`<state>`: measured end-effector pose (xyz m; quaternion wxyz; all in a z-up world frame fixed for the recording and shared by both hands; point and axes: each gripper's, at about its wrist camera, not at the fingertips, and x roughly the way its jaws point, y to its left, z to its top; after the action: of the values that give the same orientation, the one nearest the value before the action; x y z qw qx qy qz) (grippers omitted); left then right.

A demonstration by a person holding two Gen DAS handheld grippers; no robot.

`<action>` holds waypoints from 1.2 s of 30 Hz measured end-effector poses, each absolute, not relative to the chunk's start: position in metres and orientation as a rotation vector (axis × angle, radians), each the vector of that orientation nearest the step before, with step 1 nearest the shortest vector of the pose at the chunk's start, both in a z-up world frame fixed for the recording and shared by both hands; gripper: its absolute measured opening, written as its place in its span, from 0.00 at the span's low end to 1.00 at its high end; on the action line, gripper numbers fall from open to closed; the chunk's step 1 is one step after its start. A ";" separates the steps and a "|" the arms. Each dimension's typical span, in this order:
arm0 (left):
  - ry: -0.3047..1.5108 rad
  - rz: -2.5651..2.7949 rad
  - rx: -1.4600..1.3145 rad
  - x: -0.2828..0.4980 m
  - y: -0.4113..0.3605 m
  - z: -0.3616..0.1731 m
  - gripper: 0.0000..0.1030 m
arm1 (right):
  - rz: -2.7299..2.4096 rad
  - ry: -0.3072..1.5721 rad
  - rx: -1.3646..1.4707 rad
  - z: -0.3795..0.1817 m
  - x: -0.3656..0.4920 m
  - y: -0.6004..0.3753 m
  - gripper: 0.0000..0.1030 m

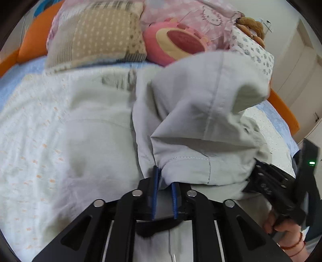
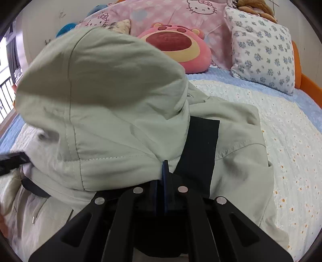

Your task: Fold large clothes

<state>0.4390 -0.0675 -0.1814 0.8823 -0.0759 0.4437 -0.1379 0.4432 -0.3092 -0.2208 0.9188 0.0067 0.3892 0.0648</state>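
Observation:
A pale grey-green hooded jacket [image 1: 96, 129] lies spread on the bed. Its hood [image 2: 100, 90] is lifted off the jacket and billows between the two grippers. My right gripper [image 2: 164, 163] is shut on the hood's stitched hem. My left gripper [image 1: 165, 177] has its blue pads [image 1: 156, 181] apart, and the hood's hem [image 1: 187, 161] hangs at the tips without being pinched. A black patch [image 2: 199, 149] shows on the jacket under the hood. A hand [image 1: 285, 227] holds the right tool at the lower right of the left wrist view.
A white eyelet quilt [image 2: 281, 141] covers a blue sheet [image 2: 221, 77]. At the head of the bed lie a pink plush bear [image 2: 177, 46], a blue-flowered pillow [image 2: 261, 48], a beige patchwork pillow [image 1: 96, 38] and a pink cartoon-cat duvet [image 2: 161, 12]. An orange bed frame [image 1: 281, 106] borders the mattress.

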 end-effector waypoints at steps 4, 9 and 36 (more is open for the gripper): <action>0.805 -0.324 -0.073 0.424 -0.082 -0.115 0.32 | 0.148 0.793 0.039 -0.223 0.444 -0.313 0.05; 0.638 -0.359 -0.026 0.430 -0.109 -0.023 0.45 | 0.163 0.792 0.061 -0.225 0.445 -0.316 0.05; 0.890 -0.304 -0.256 0.478 -0.137 -0.202 0.49 | 0.172 0.679 0.088 -0.149 0.382 -0.329 0.17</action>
<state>0.4782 -0.1369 -0.2020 0.8836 -0.1229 0.4276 -0.1461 0.3825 -0.3292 -0.1491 0.9384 0.0433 0.3323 0.0843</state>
